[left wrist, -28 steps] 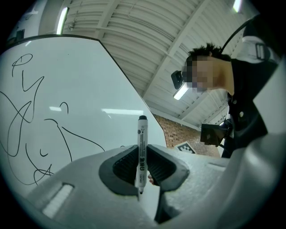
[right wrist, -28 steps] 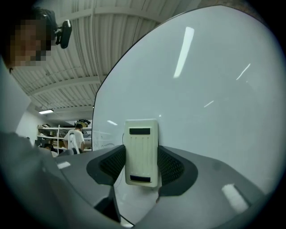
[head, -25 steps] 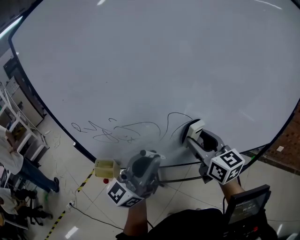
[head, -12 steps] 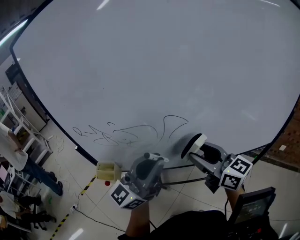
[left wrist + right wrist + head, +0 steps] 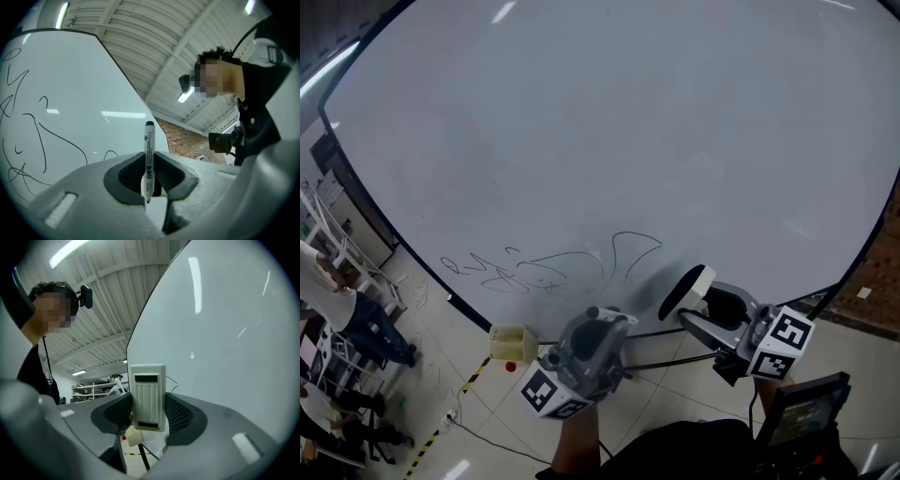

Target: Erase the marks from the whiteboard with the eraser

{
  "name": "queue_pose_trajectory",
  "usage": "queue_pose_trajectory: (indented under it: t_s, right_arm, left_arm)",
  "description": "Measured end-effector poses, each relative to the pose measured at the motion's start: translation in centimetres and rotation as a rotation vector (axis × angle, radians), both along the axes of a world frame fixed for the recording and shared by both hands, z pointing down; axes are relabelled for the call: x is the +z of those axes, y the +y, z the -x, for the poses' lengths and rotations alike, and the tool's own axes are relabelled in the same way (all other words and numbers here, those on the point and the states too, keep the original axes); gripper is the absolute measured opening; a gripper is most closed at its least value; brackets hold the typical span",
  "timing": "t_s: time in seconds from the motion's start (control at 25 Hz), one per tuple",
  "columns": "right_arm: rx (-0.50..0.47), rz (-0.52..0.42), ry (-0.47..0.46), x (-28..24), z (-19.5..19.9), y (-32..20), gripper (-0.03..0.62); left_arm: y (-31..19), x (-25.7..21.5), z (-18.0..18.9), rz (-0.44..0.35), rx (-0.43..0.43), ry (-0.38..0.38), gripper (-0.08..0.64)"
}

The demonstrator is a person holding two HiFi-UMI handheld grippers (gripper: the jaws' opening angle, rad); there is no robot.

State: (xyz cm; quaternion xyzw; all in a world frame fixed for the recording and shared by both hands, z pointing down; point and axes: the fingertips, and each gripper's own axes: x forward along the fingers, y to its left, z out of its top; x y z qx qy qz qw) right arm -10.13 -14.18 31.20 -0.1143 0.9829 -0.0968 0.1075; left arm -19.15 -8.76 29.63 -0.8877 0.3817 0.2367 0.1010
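A large whiteboard (image 5: pixel 609 122) fills the head view, with black scribbled marks (image 5: pixel 544 267) along its lower edge. My right gripper (image 5: pixel 705 298) is shut on a white eraser (image 5: pixel 684 290), held just off the board to the right of the marks. In the right gripper view the eraser (image 5: pixel 147 397) stands upright between the jaws, with the board (image 5: pixel 225 324) to its right. My left gripper (image 5: pixel 598 323) hangs below the marks, shut on a white marker (image 5: pixel 148 161) with a black cap. The scribbles (image 5: pixel 28 136) show to the left in the left gripper view.
A yellow box (image 5: pixel 512 342) hangs below the board's lower frame. Black stand bars (image 5: pixel 661 330) cross under the board. At the left edge a person (image 5: pixel 352 319) stands on the tiled floor by shelving. A screen (image 5: pixel 802 403) sits at the lower right.
The right gripper has drawn the eraser away from the board, down and to the right of the curl it touched a second ago. The left gripper has barely moved.
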Motion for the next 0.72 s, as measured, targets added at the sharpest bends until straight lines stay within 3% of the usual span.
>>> queue_pose_trajectory:
  t_s: [0.72]
  right_arm:
    - [-0.019,0.004,-0.015,-0.2,-0.9,0.8,0.227]
  left_arm:
    - [0.6,-1.1,-1.2,-0.02,-0.004,0.007,0.058]
